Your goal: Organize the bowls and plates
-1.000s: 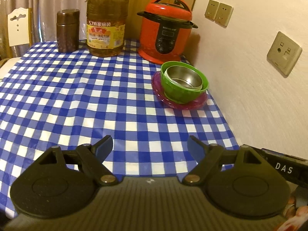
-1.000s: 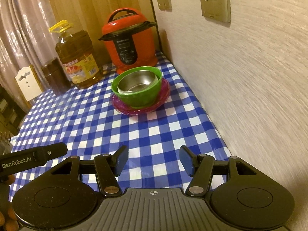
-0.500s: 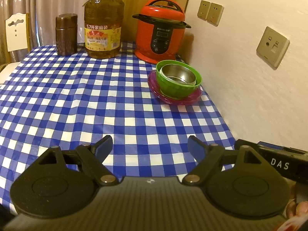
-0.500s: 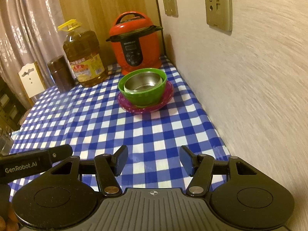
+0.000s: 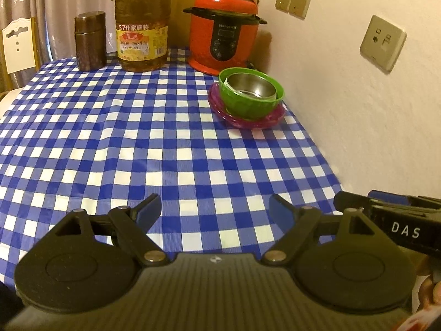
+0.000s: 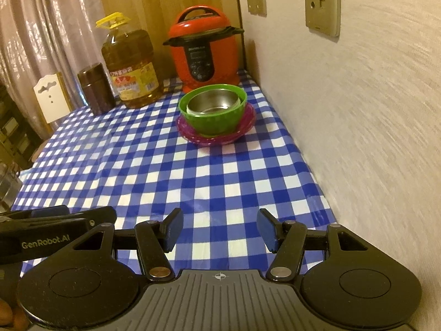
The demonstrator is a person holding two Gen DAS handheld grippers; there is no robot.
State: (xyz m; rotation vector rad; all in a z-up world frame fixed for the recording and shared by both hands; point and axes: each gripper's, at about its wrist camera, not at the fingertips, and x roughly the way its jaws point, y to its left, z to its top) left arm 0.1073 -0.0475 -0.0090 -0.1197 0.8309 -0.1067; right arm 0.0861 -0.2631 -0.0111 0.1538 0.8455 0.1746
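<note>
Your left hand-held gripper (image 5: 215,209) and right hand-held gripper (image 6: 219,230) both hang open and empty, since the steel bowl (image 5: 250,87) already nests in the green bowl (image 5: 252,102) on the pink plate (image 5: 245,120) at two o'clock on the counter (image 5: 124,143), probably finished.

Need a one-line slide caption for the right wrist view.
Open right gripper above the checked tablecloth, facing a steel bowl nested in a green bowl on a purple plate.

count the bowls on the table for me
2: a green bowl sits on the purple plate near the wall, and a steel bowl is nested inside it. Anything beneath the steel bowl would be hidden.
</note>
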